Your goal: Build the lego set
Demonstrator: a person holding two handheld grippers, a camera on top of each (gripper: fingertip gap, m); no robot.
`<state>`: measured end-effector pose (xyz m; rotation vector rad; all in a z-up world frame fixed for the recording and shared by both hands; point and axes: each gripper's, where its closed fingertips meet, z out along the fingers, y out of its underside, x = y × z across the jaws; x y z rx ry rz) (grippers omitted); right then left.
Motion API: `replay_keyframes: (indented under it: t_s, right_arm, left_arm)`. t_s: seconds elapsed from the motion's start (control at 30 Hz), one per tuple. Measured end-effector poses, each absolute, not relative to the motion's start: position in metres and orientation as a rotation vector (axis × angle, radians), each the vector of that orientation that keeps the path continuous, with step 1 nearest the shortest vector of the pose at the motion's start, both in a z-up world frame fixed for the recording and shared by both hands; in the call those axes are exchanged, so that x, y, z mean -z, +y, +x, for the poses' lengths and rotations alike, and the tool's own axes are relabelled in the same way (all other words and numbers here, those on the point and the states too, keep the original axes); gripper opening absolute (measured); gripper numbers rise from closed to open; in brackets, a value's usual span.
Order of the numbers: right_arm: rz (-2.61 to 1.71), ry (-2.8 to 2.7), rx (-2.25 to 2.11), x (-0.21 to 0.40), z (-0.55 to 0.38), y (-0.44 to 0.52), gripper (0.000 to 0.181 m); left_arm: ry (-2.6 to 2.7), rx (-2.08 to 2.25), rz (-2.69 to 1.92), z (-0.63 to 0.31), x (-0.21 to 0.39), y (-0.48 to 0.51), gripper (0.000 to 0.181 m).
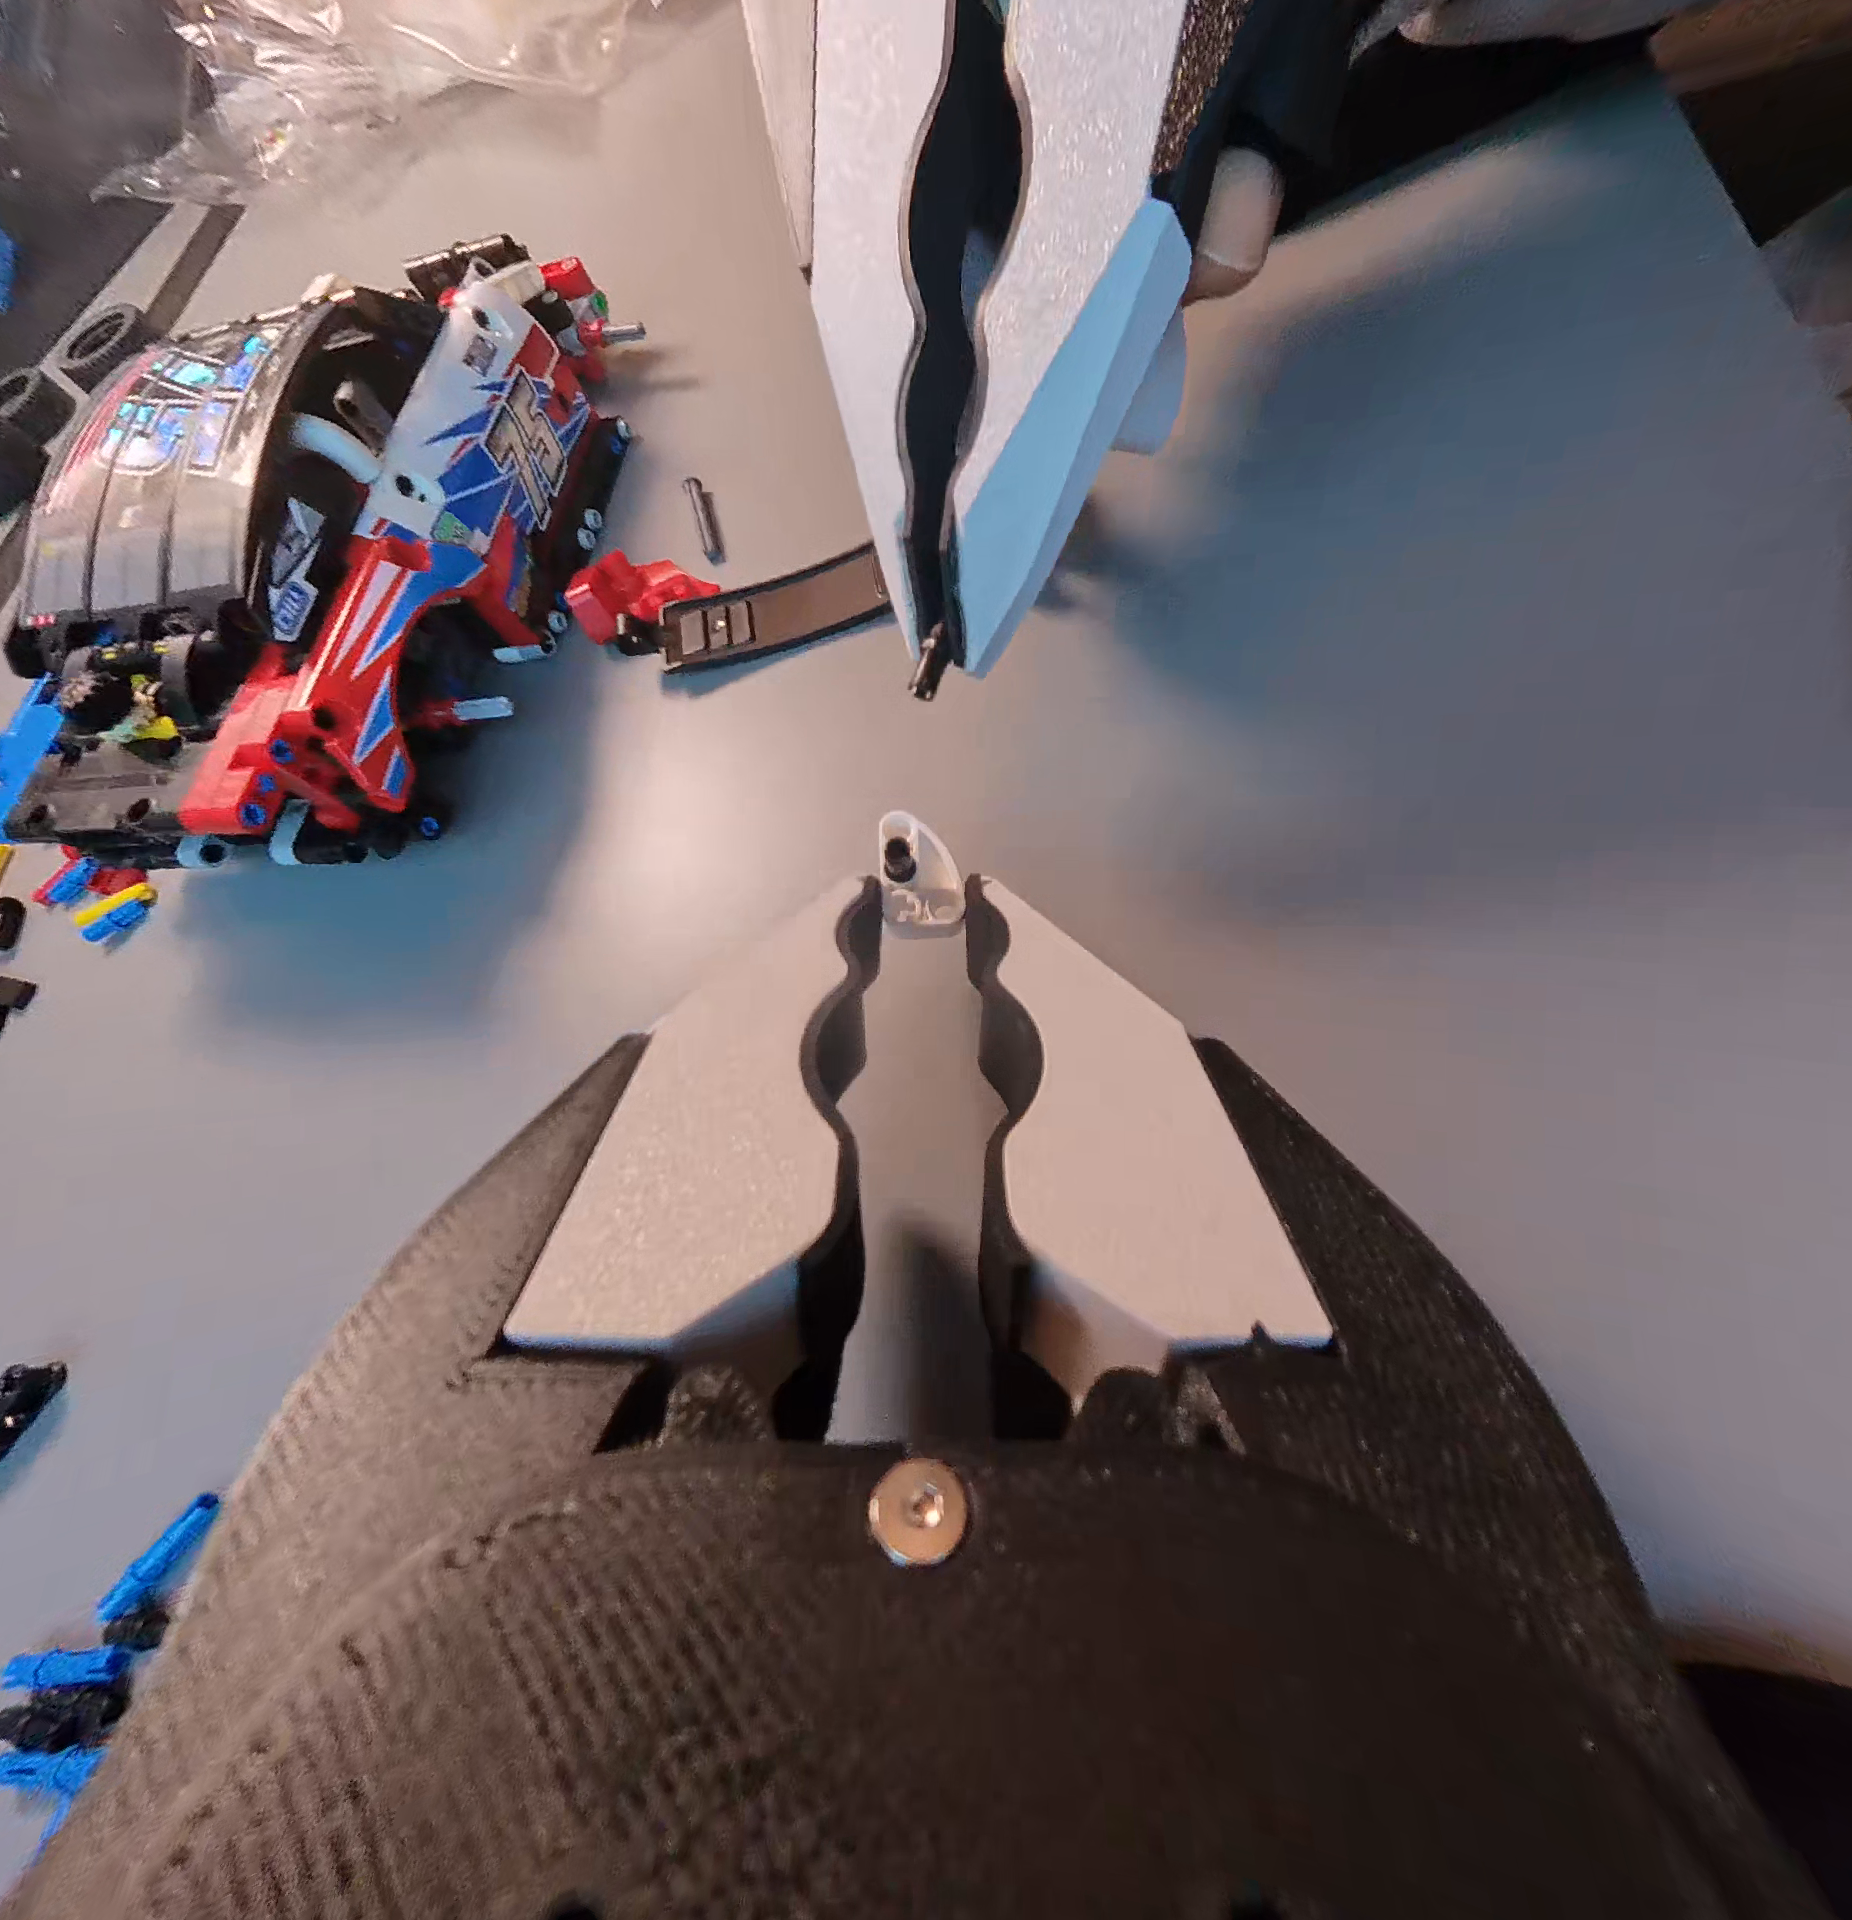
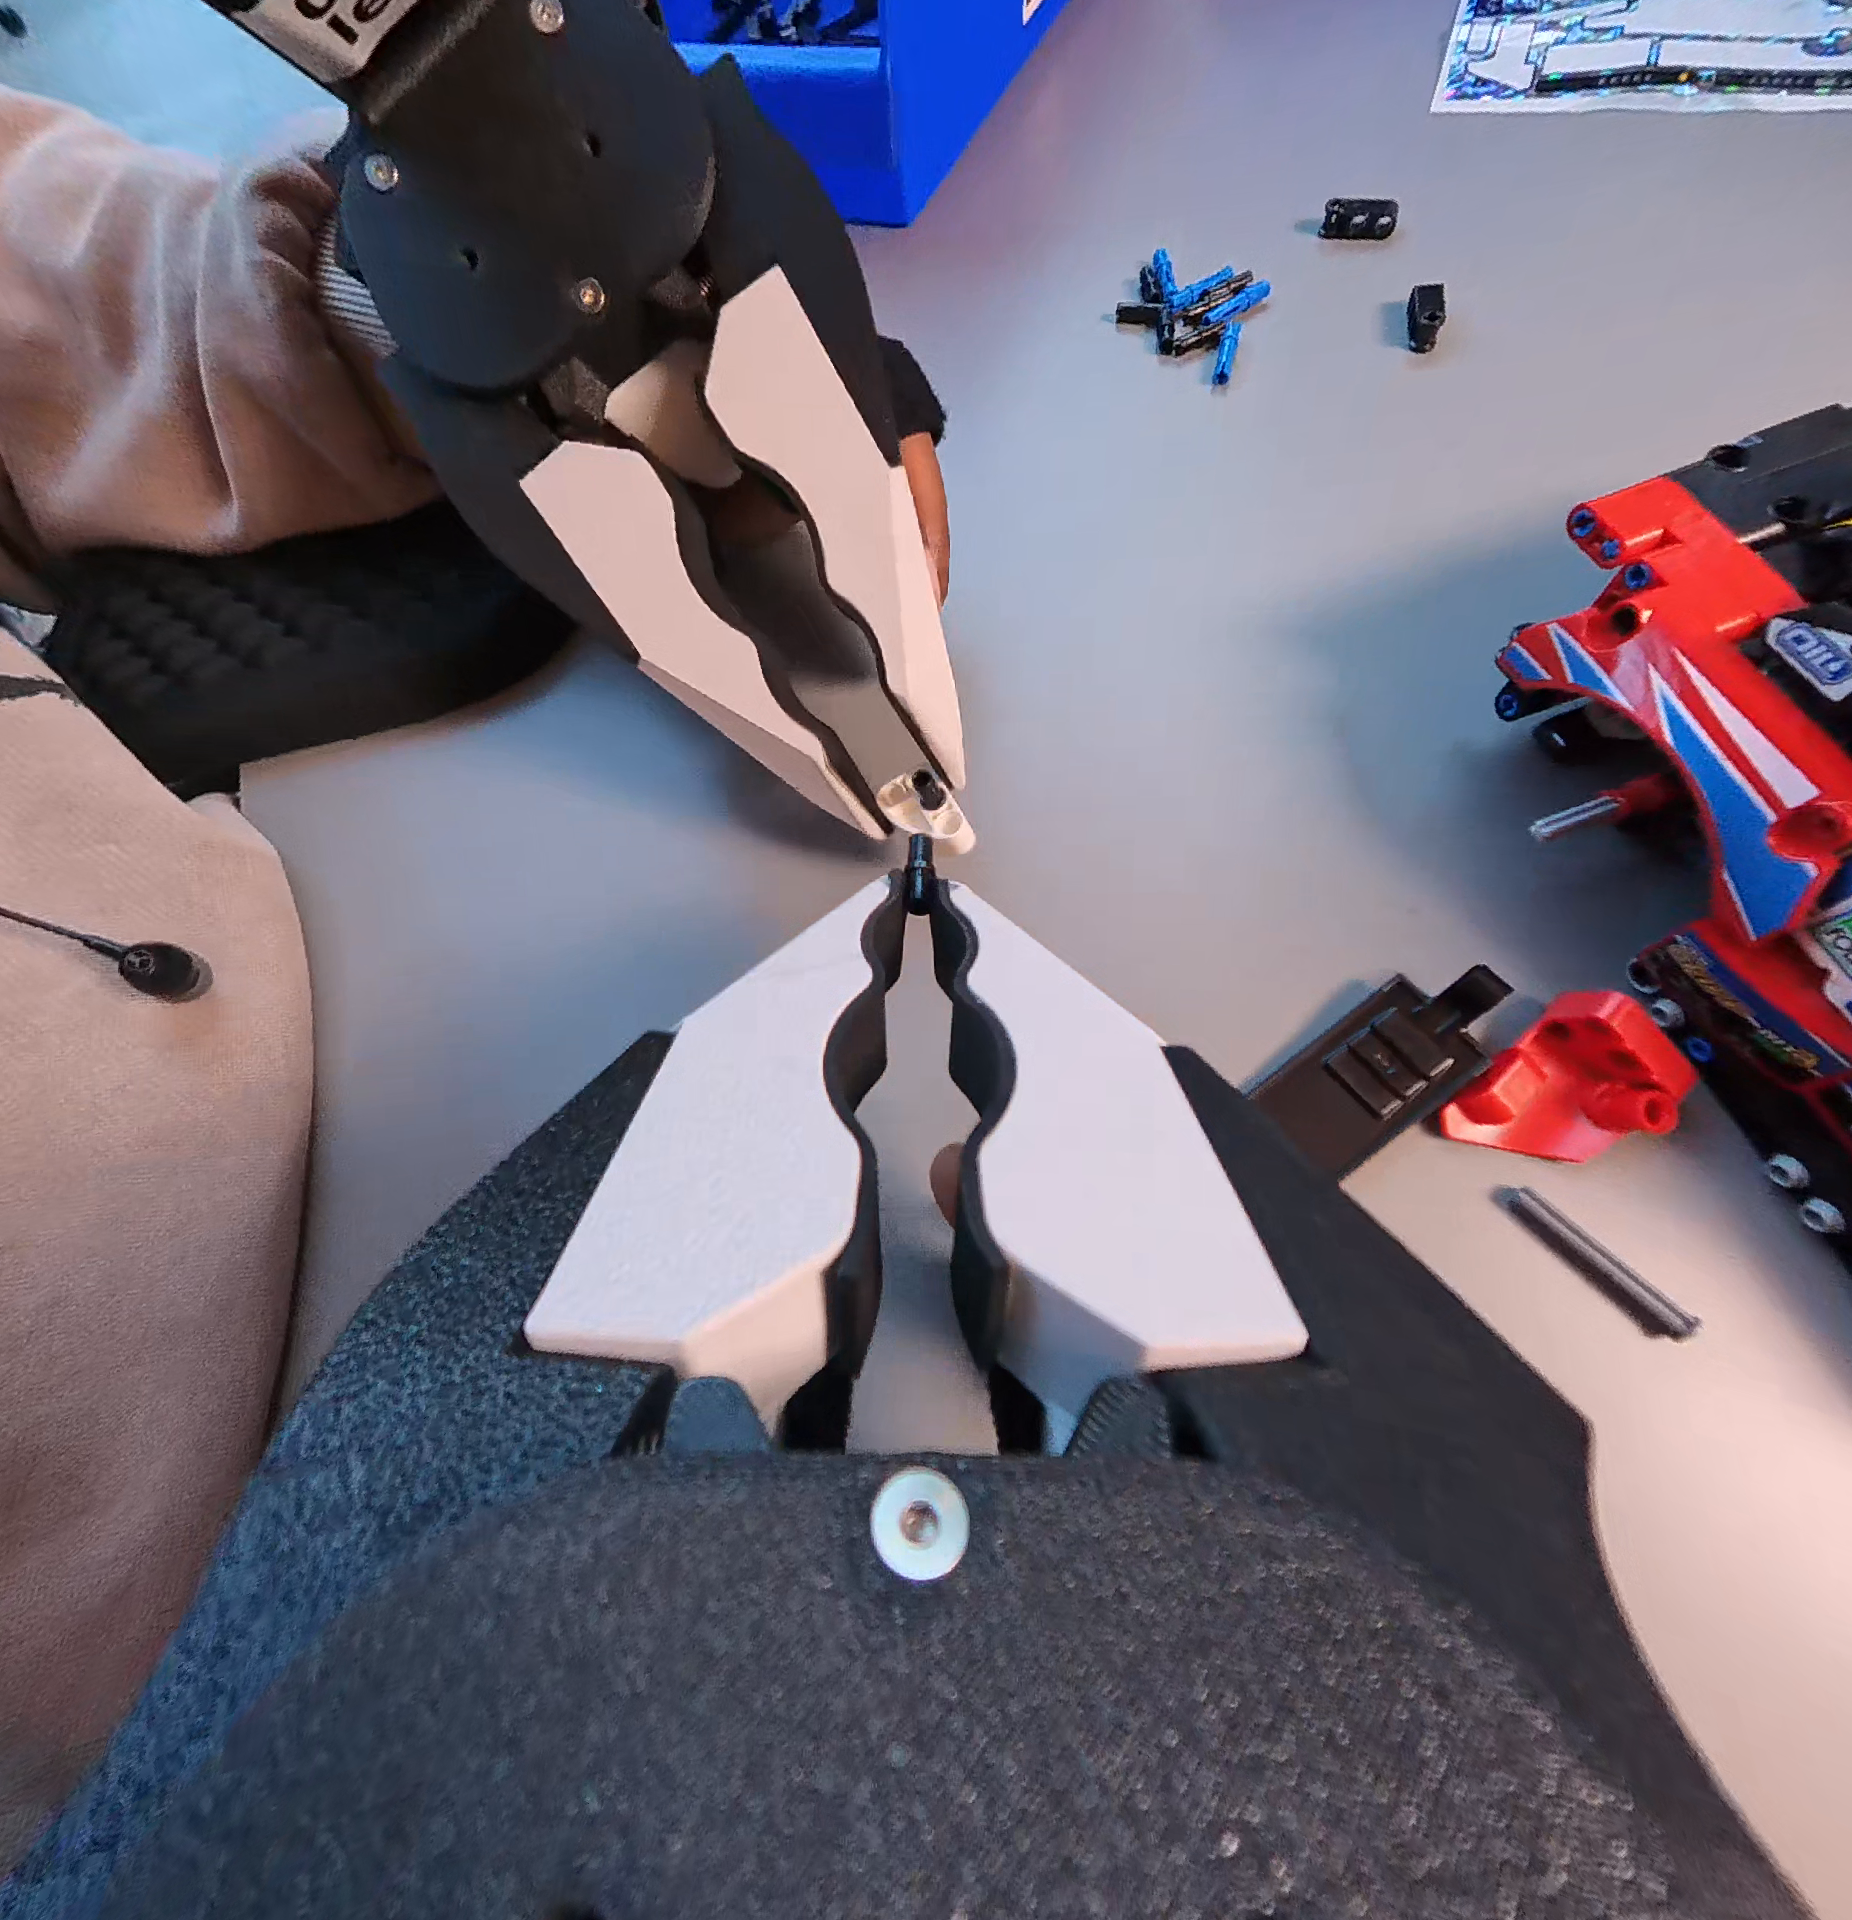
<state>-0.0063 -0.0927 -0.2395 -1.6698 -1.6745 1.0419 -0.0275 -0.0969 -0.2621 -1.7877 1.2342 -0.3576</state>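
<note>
While the grey table carries the partly built red, white and blue car, you hold the working parts clear of it, above bare tabletop in front of you. The car lies well apart from both grippers, with a red block, a black panel, a dark axle and a cluster of blue and black pins loose around it.

Your left gripper has its jaws pinching a small white connector piece, which already has one black pin seated in a hole. Your right gripper has its jaws pressed on a second black pin, its tip just short of the connector.

Risks, as judged from this position:
- Misalignment of pin and hole may cock the pin sideways in the jaws.
- Excess push may rotate the connector, since only its end is held.
- A dropped pin may roll among the loose parts.

Stickers on the car body carry printed markings and numerals; a printed sheet lies at the far edge. Their wording is not reproduced.
</note>
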Motion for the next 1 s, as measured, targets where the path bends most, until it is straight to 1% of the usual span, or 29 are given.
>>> replay_keyframes:
  t_s: [0.17,0.27,0.33,0.47,0.73,1.0]
  right_arm:
    - [-1.635,-1.743,-1.054,0.244,-0.005,-0.101,0.002]
    - [-1.619,-1.784,-1.049,0.244,-0.006,-0.102,0.002]
    - [-1.604,-1.79,-1.059,0.242,-0.008,-0.102,0.002]
    - [-1.588,-1.798,-1.115,0.239,-0.012,-0.104,0.002]
    - [-1.506,-1.86,-1.112,0.239,-0.018,-0.108,0.002]
    - [-1.341,-1.81,-1.16,0.22,-0.019,-0.112,0.002]
  left_arm:
    - [1.3,0.393,-1.857,-0.023,0.274,-0.103,0.015]
    - [1.255,0.459,-1.861,-0.022,0.268,-0.103,0.026]
    - [1.192,0.544,-1.834,-0.02,0.257,-0.103,0.027]
    - [1.142,0.622,-1.733,-0.013,0.234,-0.107,0.018]
    - [1.178,0.567,-1.717,-0.011,0.237,-0.107,0.002]
    - [1.128,0.655,-1.69,-0.011,0.227,-0.11,0.002]
